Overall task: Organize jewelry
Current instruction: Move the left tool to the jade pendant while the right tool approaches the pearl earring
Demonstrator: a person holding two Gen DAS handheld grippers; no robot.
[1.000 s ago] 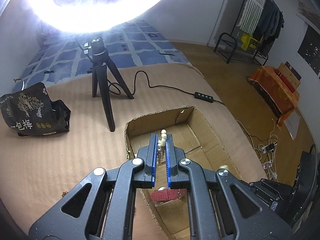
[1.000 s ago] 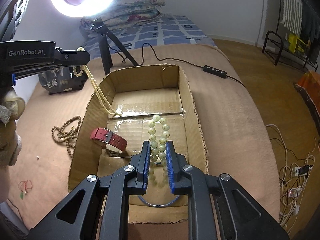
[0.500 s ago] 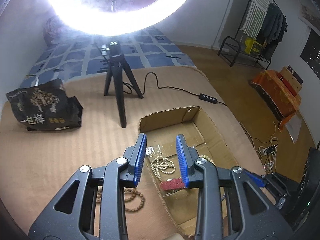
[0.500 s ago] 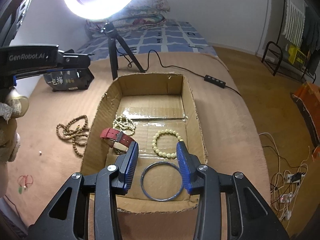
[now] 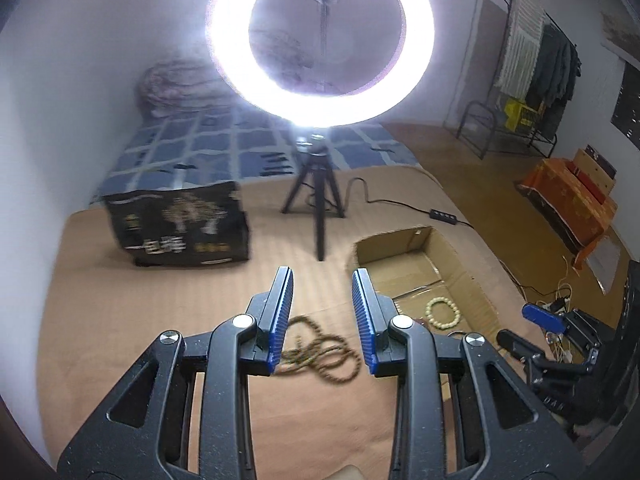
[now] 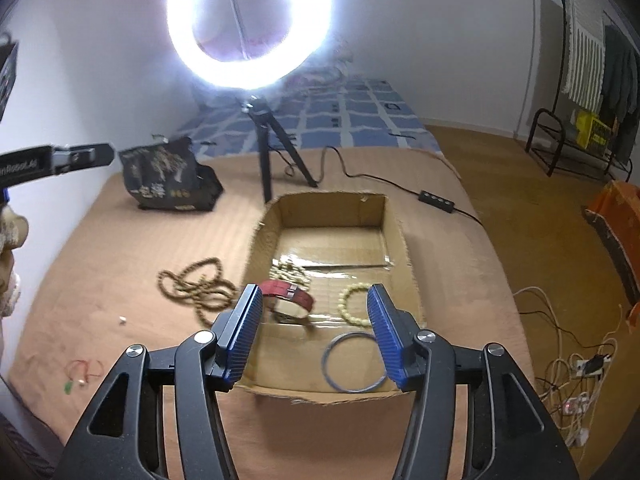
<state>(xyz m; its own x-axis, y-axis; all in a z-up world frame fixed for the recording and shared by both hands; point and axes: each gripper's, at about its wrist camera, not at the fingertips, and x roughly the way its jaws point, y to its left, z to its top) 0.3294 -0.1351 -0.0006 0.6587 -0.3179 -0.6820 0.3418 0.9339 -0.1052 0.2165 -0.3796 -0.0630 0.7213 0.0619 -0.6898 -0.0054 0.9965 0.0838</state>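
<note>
Jewelry is being gathered into the cardboard box (image 6: 394, 240) on the tan bedspread (image 6: 120, 248), and most of it lies there already: the red watch strap (image 6: 289, 294), a pale bead bracelet (image 6: 352, 305), a cream bead strand (image 6: 289, 271) near the left wall and a thin blue-grey bangle (image 6: 352, 362) at the near end. They sit apart on the box floor, which looks like deliberate spacing so nothing tangles.

Your right claw (image 6: 316, 334) hangs over the near end of the box; its jaws are opening and nothing is between them, the watch and bangle showing through the gap well below.

Your left claw (image 5: 322, 318) is parted a modest way and empty too. You have it aimed outside the box, over the long brown bead necklace (image 5: 320, 354) that lies in loose loops on the bedspread just beside the box's left wall. That is the obvious piece not yet boxed, along with a small red-and-green cord (image 6: 82, 374) near the bed's edge. Looped beads snag easily, so pinch several strands together.
</note>
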